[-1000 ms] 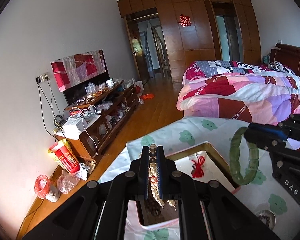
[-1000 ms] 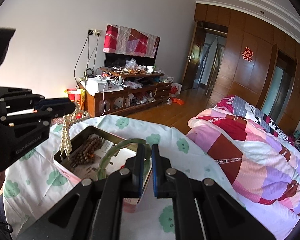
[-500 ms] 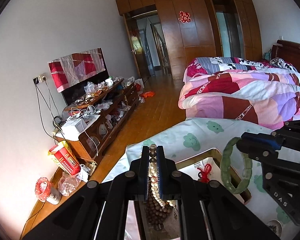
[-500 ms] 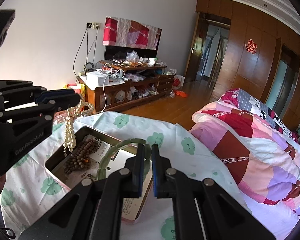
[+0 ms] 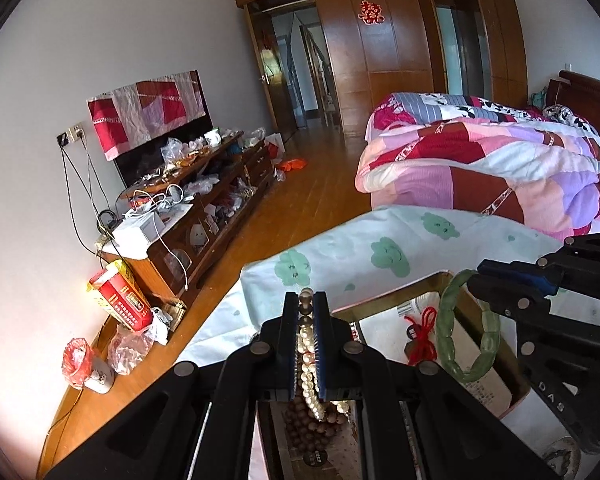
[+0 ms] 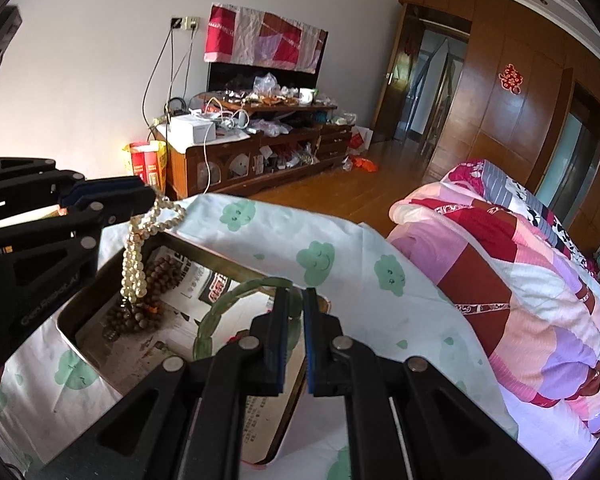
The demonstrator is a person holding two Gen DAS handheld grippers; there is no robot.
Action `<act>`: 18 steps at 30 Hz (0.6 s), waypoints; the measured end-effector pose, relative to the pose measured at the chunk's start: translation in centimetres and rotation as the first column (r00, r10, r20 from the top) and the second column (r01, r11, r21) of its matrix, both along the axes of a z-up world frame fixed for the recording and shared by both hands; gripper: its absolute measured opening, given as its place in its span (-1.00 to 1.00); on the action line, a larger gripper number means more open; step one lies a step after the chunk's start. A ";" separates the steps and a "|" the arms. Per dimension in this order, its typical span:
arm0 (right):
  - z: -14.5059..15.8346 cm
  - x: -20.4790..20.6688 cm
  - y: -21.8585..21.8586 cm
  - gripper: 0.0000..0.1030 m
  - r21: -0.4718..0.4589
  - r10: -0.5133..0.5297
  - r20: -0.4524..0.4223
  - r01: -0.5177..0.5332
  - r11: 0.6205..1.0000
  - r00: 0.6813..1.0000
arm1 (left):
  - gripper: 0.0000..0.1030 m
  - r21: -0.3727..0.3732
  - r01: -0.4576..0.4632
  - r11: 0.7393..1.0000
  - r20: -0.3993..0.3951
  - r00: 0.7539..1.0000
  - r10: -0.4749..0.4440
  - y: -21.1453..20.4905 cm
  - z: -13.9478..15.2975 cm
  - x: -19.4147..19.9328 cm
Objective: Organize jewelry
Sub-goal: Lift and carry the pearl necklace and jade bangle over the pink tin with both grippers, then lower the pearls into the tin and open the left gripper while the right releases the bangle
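Note:
My left gripper (image 5: 306,300) is shut on a cream pearl strand (image 5: 309,364) that hangs over the open gold tin (image 5: 388,294); it also shows in the right wrist view (image 6: 134,258), hanging from the left gripper (image 6: 148,200). My right gripper (image 6: 296,294) is shut on a green jade bangle (image 6: 228,304), held over the tin (image 6: 70,332); the bangle also shows in the left wrist view (image 5: 476,364), hanging from the right gripper (image 5: 478,276). Brown wooden beads (image 6: 140,312) and a red knotted charm (image 5: 420,338) lie in the tin.
The tin sits on a table with a white cloth with green clouds (image 6: 340,264). A small dish with a dark chain (image 5: 560,456) stands at the right. A bed with a patchwork quilt (image 6: 520,280) is close by. A cluttered TV cabinet (image 6: 260,148) lines the far wall.
Both grippers have sunk toward the tin. The pearl strand's lower end now rests among the brown beads and the bangle hangs lower over the tin's right part.

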State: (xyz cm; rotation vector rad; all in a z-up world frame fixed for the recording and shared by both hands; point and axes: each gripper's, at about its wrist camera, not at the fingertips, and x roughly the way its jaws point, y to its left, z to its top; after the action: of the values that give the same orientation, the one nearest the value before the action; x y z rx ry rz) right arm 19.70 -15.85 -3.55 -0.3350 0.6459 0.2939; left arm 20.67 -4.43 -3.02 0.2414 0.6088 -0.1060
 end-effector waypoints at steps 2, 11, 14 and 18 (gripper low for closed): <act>-0.4 0.3 0.2 -0.83 -0.014 0.003 -0.012 -0.003 1.000 1.000 | -0.89 0.000 -0.002 1.000 -0.010 1.000 0.002 0.1 -0.4 0.1; -2.0 0.5 1.0 -0.83 -0.041 0.013 -0.054 -0.016 0.999 0.998 | -0.88 0.015 0.000 1.000 -0.049 0.999 0.001 -0.1 -2.1 0.3; -2.4 0.6 1.2 -0.83 -0.050 0.015 -0.063 -0.018 0.999 0.998 | -0.88 0.021 0.002 1.000 -0.051 0.999 -0.001 -0.2 -2.3 0.2; -2.6 0.7 1.2 -0.82 -0.054 0.013 -0.070 -0.017 0.998 0.997 | -0.88 0.030 0.000 1.000 -0.060 0.998 0.002 -0.2 -2.6 0.3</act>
State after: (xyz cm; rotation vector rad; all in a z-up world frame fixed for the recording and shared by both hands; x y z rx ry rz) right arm 20.38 -14.64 -6.18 -0.3834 0.7209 0.3034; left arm 20.92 -4.66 -5.63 0.2673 0.6708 -0.1033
